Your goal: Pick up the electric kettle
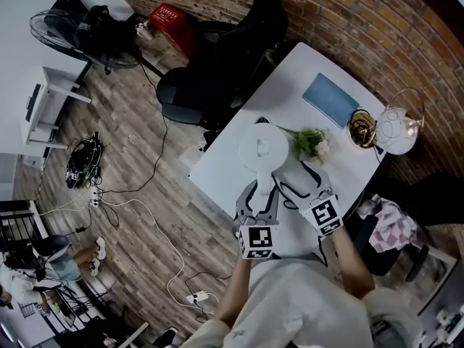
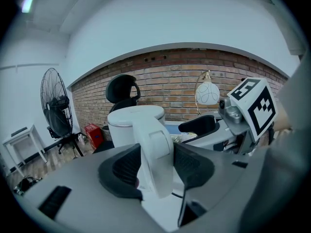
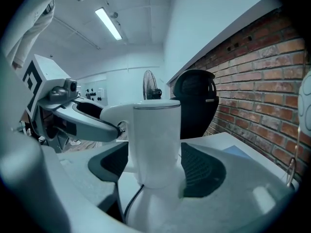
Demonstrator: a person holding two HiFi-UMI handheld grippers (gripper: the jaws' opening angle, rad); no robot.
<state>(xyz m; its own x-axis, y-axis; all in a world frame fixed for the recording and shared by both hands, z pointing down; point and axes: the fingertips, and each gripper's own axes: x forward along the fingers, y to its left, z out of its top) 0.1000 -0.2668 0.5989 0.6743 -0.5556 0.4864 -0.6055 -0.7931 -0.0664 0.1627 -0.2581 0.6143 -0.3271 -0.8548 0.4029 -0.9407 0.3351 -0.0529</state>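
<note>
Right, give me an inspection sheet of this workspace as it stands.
Surface: white table.
Job's things: electric kettle upright on the table, handle toward the person.
Clutter: blue book, flowers and globe lamp beyond the kettle.
Grippers: left gripper shut on the kettle's handle; right gripper open, kettle body ahead between its jaws.
Cables: black cord at the kettle's base; loose cables and power strip on the floor.
Surroundings: black chair, standing fan, brick wall.
</note>
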